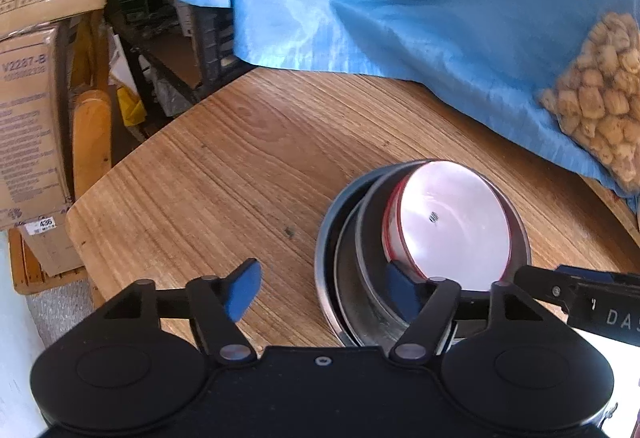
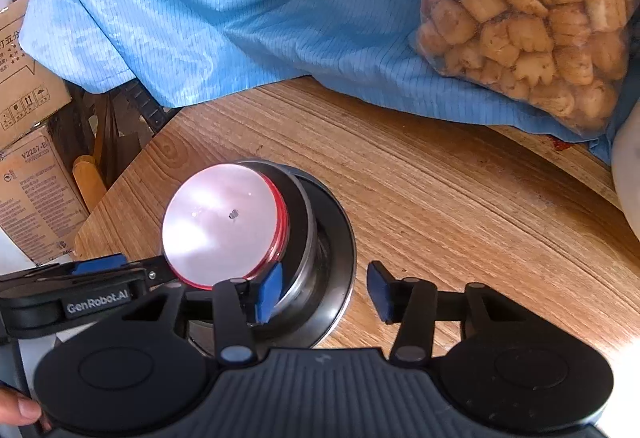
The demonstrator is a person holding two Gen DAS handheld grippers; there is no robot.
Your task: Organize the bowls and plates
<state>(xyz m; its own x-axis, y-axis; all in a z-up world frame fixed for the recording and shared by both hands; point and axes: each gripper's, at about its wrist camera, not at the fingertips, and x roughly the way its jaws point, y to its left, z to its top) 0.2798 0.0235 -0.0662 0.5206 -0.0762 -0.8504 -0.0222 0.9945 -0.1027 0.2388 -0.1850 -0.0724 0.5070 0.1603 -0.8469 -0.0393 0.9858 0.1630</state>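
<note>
1. A stack of dishes is seen on the wooden tabletop (image 1: 224, 166), near its front-left corner: a wide metal plate (image 2: 340, 238) lies at the bottom, a steel bowl (image 2: 302, 234) is nested on it, and a red-rimmed bowl (image 1: 456, 218) sits on top with its pale base turned up.

2. In the left wrist view the left tool (image 1: 324, 288) is held with its jaws spread apart. One blue pad (image 1: 242, 288) hangs over bare wood, well clear of the stack; the other pad (image 1: 402, 292) is seen inside the rim of the steel bowl, just beside the red-rimmed bowl. Whether that pad touches the bowl cannot be told. Nothing is clamped between the pads.

3. In the right wrist view the right tool (image 2: 324, 288) is likewise released. Its one pad (image 2: 268, 292) is seen just inside the steel bowl at the near edge of the red-rimmed bowl; its other pad (image 2: 382, 292) is outside the stack, over the tabletop beside the plate rim. No grip is made.

4. Each tool is visible at the edge of the other's view; they are placed on opposite sides of the stack.

5. A blue cloth (image 2: 200, 18) is draped over the far part of the tabletop, and a clear bag of biscuits (image 2: 532, 22) rests on it at the right.

6. Cardboard boxes (image 1: 32, 78) are noted beyond the left edge of the tabletop.

7. A fingertip (image 2: 20, 412) is seen at the lower left of the right wrist view.
</note>
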